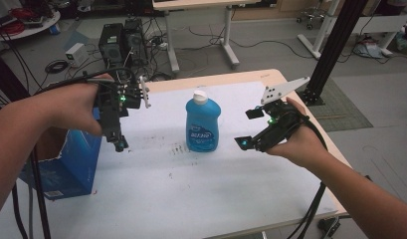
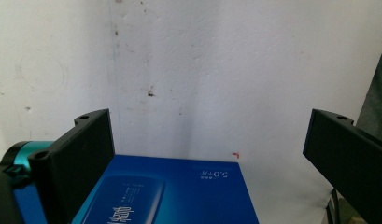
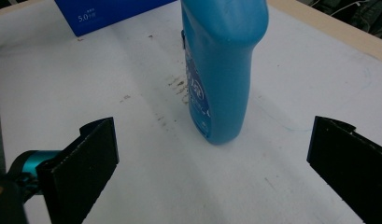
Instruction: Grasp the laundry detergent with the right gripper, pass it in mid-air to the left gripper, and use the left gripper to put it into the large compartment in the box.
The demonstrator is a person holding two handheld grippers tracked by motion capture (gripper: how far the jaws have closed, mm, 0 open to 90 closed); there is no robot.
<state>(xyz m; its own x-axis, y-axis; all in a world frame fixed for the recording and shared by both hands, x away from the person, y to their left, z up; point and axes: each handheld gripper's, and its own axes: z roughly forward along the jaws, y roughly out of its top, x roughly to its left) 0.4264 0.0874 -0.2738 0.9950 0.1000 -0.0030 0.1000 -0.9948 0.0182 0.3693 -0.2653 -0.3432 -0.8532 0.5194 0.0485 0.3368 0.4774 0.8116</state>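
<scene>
1. At the left edge of the tabletop (image 1: 156,199) stands a blue box (image 1: 74,159), its open top facing up. In the left gripper view its printed face lies below the jaws, against the white sheet that covers the table.

2. The left gripper (image 1: 120,144) hangs over the box's inner side, pointing steeply down. Its jaws stand wide apart with nothing between them, and they touch neither the box nor the sheet.

3. The blue bottle (image 1: 203,124) stands upright near the middle of the tabletop, somewhat toward the far edge, white cap on top and label toward the person. A patch of dark smudges marks the sheet just left of its base.

4. The bottle is probably moulded plastic holding liquid: fairly heavy, smooth and likely slippery, with walls that may give under a hard squeeze. The flat-sided lower body, at or just below the label, looks the safest hold. The narrow neck would let it swing.

5. The right gripper (image 1: 250,128) hovers near the bottle's right side, aimed at it. Its jaws are spread wide and empty. The right gripper view sets the bottle (image 3: 221,74) between them but farther off, not yet touched.
</scene>
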